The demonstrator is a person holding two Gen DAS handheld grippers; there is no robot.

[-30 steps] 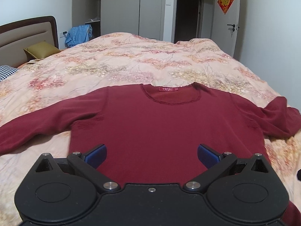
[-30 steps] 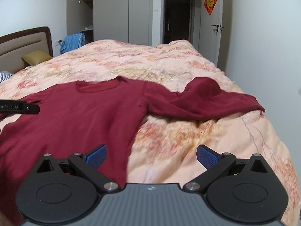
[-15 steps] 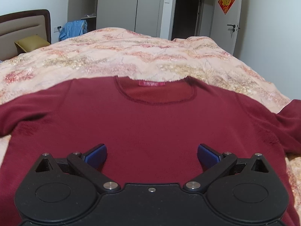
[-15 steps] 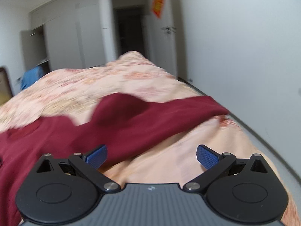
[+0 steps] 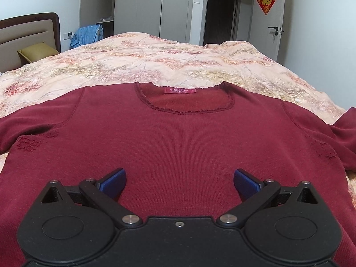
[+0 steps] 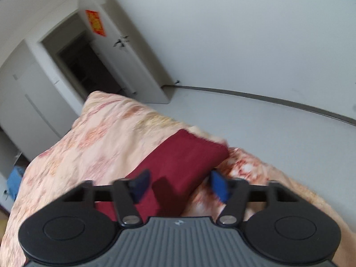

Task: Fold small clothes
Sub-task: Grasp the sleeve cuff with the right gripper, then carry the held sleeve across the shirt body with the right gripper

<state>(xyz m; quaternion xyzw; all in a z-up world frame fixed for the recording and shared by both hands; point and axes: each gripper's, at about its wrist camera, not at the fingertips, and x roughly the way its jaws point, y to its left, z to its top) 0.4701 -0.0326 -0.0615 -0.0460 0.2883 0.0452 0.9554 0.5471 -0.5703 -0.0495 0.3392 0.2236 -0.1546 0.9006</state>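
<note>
Both grippers' fingers [image 5: 113,181] spread over sweater [image 5: 178,138].

My left gripper [image 5: 179,181], held level, blue pads [image 5: 113,181] spread wide with nothing between them; my right gripper [image 6: 179,183], rolled to one side and motion-blurred, fingers [image 6: 219,187] parted less widely, nothing pinched

Black two-finger rigs with blue pads.
Left gripper [image 5: 179,181]: smooth black plate, round hubs, silver pivot screws. Right gripper [image 6: 179,185]: ribbed grey plate, small white logo, same black linkages.
</note>
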